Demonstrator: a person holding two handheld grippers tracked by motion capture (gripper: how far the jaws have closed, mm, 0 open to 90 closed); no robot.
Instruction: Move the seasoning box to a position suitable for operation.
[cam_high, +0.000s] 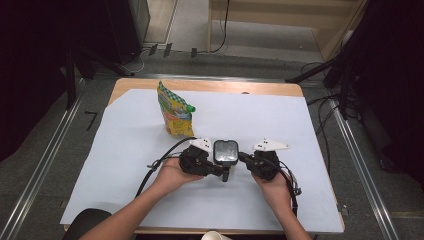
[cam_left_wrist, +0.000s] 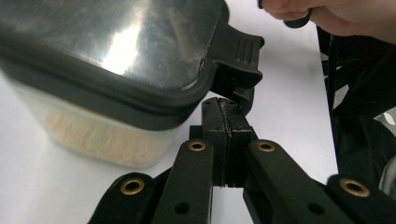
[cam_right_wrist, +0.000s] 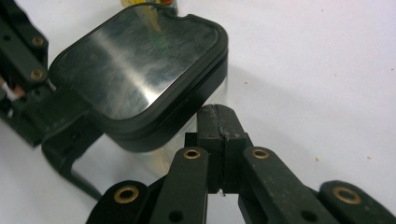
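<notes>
A clear square container (cam_high: 226, 151) with a shiny metal lid in a black rim stands on the white sheet between my two grippers. Pale contents show through its wall (cam_left_wrist: 93, 135). A black latch lever (cam_left_wrist: 238, 56) sticks out from the lid's edge. My left gripper (cam_high: 220, 171) is shut with nothing between its pads, and its tips (cam_left_wrist: 225, 109) sit right under that latch. My right gripper (cam_high: 243, 157) is also shut and empty. Its tips (cam_right_wrist: 219, 119) rest against the container's side just below the lid rim (cam_right_wrist: 187, 107).
A green and yellow spouted pouch (cam_high: 175, 110) stands upright behind the container, toward the back left. The white sheet (cam_high: 300, 125) covers most of the wooden table. A paper cup rim (cam_high: 215, 236) shows at the near edge. Dark stands and cables ring the table.
</notes>
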